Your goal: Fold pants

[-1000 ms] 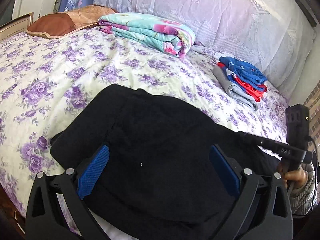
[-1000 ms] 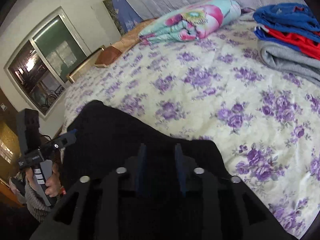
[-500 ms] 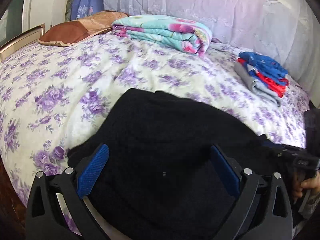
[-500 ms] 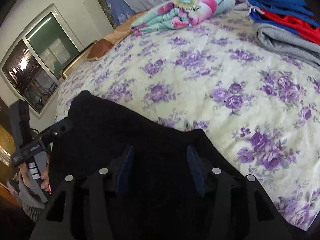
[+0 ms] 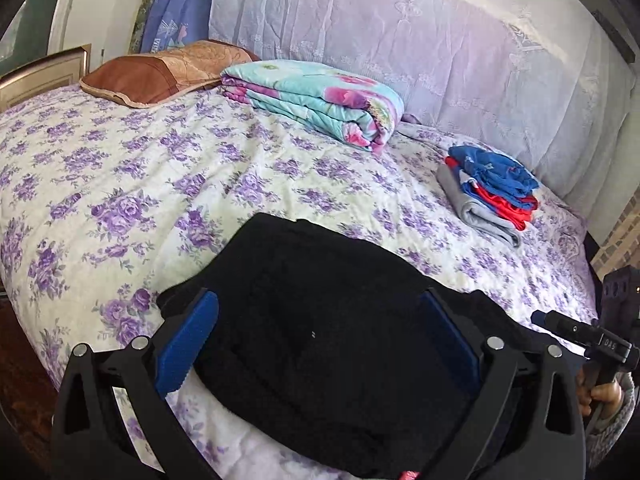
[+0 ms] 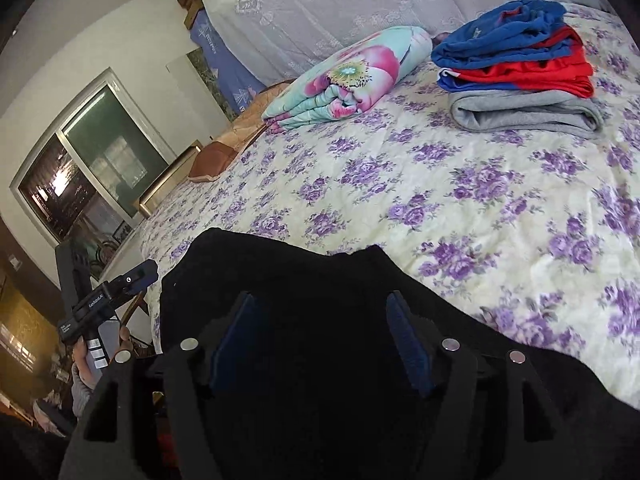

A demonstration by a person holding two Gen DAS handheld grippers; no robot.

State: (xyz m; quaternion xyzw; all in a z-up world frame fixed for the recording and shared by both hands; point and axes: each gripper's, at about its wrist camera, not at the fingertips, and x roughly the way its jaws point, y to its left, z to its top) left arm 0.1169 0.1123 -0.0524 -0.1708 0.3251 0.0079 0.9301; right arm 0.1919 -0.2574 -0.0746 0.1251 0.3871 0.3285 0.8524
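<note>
Opening over the black pants (image 6: 288, 280), the right gripper (image 6: 320, 336) has cloth below its separated pads, unclamped. The left gripper (image 5: 316, 336) stands wide apart above the same pants, folded at the bed's (image 5: 120, 184) near edge.

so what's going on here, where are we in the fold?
A person with a handheld gripper in each hand is folding black pants at the near edge of a bed with a purple-flowered sheet. The pants lie in a compact bundle. The left gripper is open over them, pads clear of the cloth. The right gripper is opening, cloth below its pads but not pinched. A stack of folded clothes and a folded floral quilt sit further back.
</note>
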